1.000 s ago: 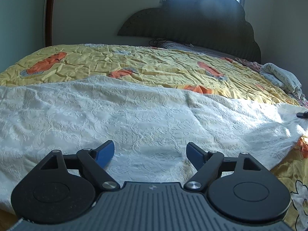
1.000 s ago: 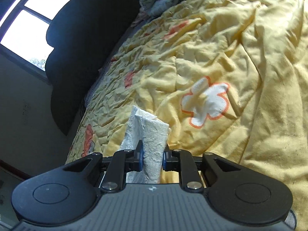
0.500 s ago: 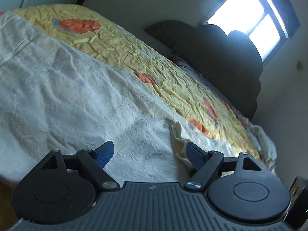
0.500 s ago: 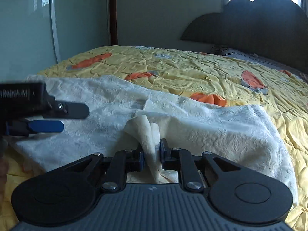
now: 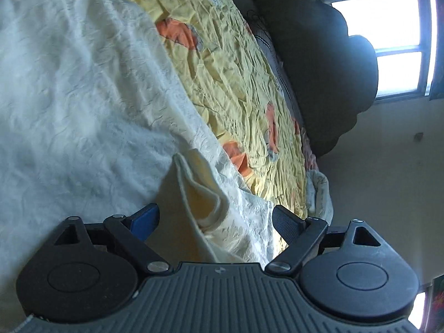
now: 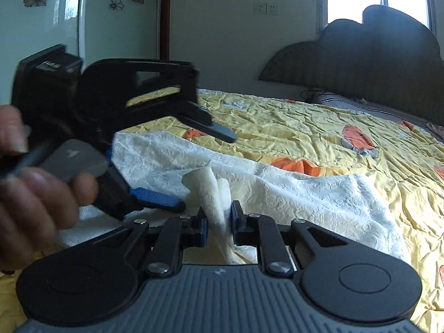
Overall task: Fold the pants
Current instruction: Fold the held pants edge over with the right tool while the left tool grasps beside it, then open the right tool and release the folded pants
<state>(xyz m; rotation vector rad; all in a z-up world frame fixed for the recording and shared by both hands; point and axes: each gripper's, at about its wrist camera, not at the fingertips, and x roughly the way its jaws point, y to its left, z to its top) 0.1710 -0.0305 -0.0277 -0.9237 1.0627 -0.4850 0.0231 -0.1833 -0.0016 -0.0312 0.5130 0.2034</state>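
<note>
White textured pants [image 5: 83,97] lie spread on the bed; they also show in the right wrist view [image 6: 305,194]. My right gripper [image 6: 219,219] is shut on a bunched cream fold of the pants [image 6: 211,186] and holds it up. My left gripper [image 5: 216,222] is open, with that same raised fold [image 5: 199,194] standing between its fingers, touching neither. In the right wrist view the left gripper [image 6: 205,166] comes in from the left, jaws apart around the fold, held by a hand [image 6: 33,191].
The yellow quilt [image 6: 319,130] with orange patches covers the bed. A dark headboard [image 6: 374,61] stands at the far end under a bright window [image 5: 388,41]. A rolled pale cloth [image 5: 319,194] lies near the bed's far corner.
My left gripper has rolled and moved in so its open fingers straddle the raised fold. My right gripper has kept its hold and stayed low over the pants.
</note>
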